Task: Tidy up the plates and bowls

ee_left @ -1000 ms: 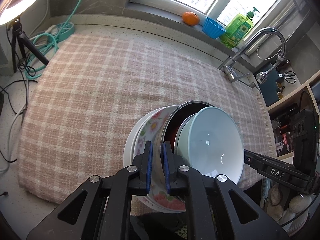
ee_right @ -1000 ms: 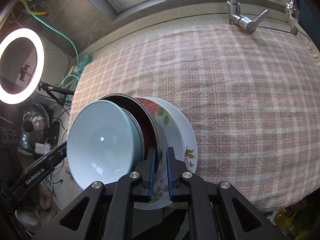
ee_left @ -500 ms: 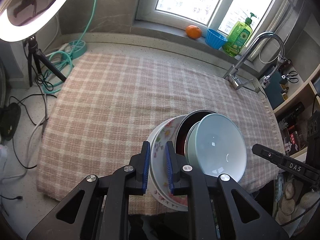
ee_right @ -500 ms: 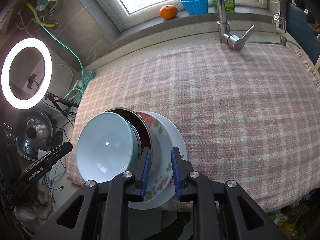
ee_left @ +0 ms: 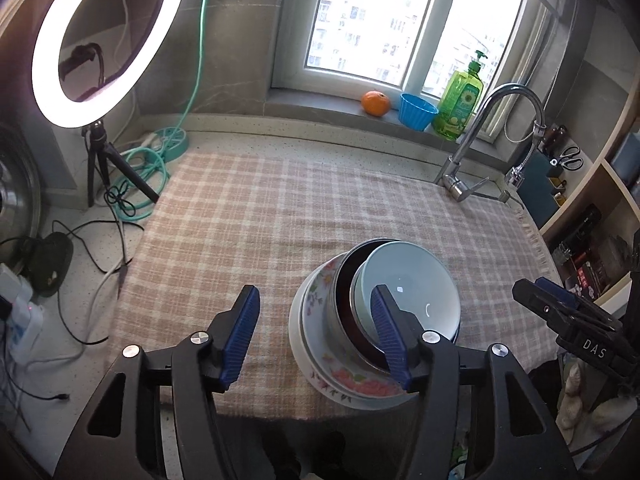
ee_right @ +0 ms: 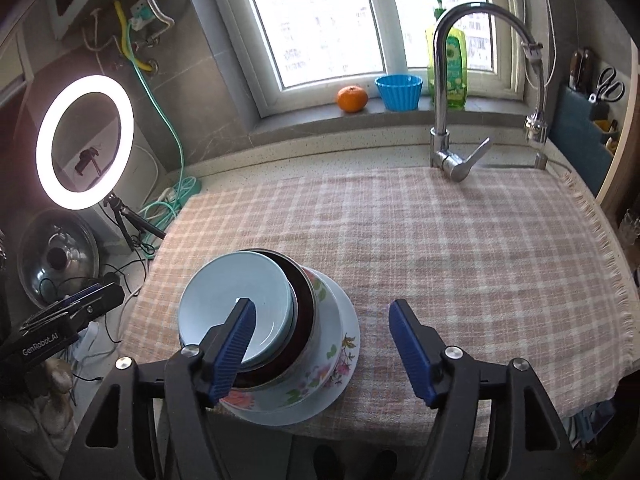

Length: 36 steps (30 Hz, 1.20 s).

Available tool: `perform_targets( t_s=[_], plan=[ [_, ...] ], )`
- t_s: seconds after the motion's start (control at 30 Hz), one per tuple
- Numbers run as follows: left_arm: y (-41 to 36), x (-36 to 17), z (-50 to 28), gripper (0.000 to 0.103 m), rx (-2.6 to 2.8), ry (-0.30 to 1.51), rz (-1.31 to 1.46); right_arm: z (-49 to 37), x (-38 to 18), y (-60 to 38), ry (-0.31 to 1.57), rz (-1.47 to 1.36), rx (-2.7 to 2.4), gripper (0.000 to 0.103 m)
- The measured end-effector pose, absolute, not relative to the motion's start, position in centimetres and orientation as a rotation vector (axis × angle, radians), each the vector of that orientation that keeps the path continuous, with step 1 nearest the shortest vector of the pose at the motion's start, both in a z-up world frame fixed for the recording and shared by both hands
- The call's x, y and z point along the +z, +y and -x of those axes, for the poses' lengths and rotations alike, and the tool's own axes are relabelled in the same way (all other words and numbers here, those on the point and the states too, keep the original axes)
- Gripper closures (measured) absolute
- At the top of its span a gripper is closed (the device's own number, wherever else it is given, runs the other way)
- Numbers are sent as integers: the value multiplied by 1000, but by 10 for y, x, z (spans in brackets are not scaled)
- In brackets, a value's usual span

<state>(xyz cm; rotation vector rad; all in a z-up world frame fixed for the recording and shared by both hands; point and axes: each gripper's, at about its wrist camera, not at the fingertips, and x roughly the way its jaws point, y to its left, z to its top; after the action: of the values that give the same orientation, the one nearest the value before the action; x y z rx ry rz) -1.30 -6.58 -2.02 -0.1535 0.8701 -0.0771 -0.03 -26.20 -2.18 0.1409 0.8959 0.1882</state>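
Checked cloth (ee_left: 248, 216) covers the counter; both the left gripper (ee_left: 316, 338) and right gripper (ee_right: 322, 344) hang spread and empty. Near edge: pale bowl (ee_right: 240, 296) nested in dark bowl (ee_right: 302, 280), floral bowl (ee_right: 320, 364), white plate (ee_right: 348, 320) — stacking looks done, faucet (ee_right: 444, 92) beyond.

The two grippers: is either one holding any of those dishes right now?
No. The left gripper and right gripper are both open and empty; the stacked dishes rest on the cloth.

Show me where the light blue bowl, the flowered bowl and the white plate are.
light blue bowl (ee_left: 412, 280), left wrist view, on its inside bottom.
flowered bowl (ee_right: 320, 368), right wrist view, on its outer wall with the flower print.
white plate (ee_right: 348, 316), right wrist view, on its bare right rim.
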Motion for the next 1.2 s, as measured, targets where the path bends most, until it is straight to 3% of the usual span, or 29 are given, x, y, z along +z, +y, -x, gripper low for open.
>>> perform_targets(
  t_s=[0.1,1.2],
  plan=[
    [-68,-16,19,35,-67,854,152,7,-17,-259,870,-123,180,25],
    [-76,1,31,35,-52,801,130,19,-8,-251,842,-84,159,25]
  ],
)
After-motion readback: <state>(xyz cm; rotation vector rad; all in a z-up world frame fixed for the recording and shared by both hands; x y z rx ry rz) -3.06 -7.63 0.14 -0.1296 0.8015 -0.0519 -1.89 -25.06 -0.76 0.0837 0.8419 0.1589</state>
